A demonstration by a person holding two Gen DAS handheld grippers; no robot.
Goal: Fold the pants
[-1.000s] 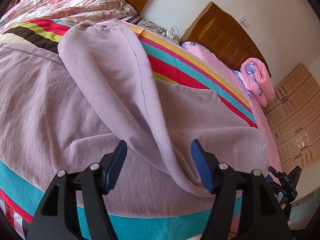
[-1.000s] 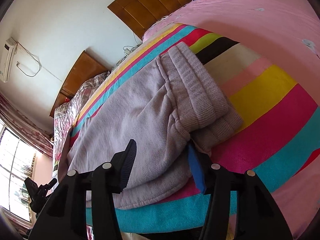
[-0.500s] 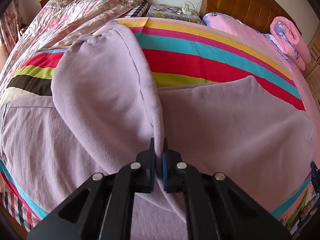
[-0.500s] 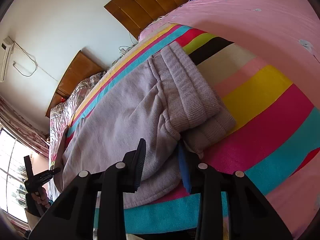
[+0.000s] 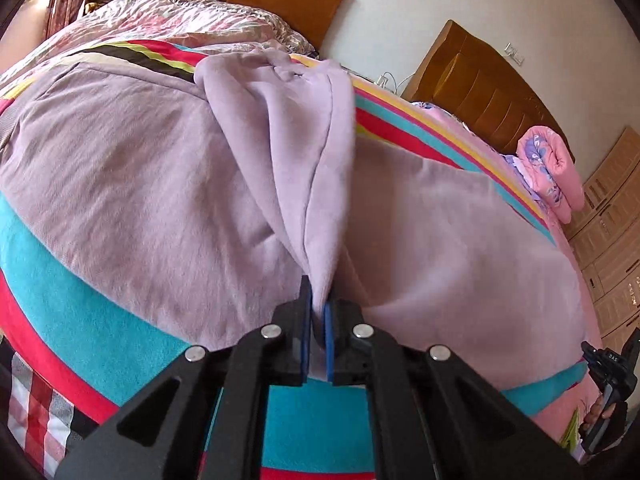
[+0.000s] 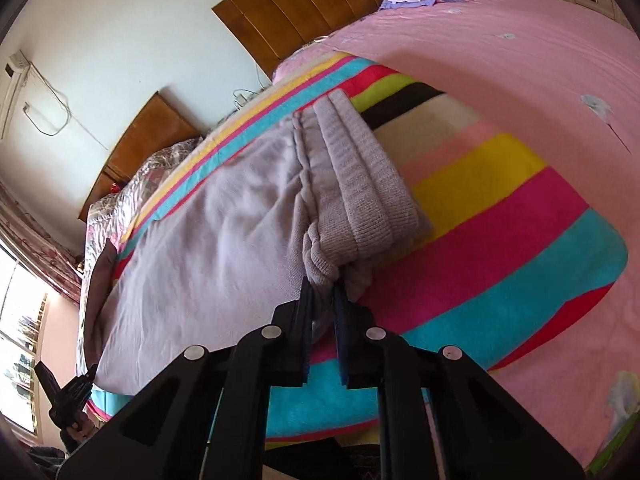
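Observation:
Lilac sweatpants lie spread on a striped blanket on the bed. My left gripper is shut on a fold of the pant leg, which rises as a ridge away from me. In the right wrist view the pants end in a ribbed waistband. My right gripper is shut on the near corner of that waistband, lifting it slightly.
A pink sheet covers the bed beyond the blanket. A rolled pink quilt lies by a wooden headboard. A second bed with a floral cover is at the back. Wardrobe drawers stand at right.
Both grippers closed: the left pinched the pant-leg fold and pulled it up toward me; the right closed on the waistband corner.

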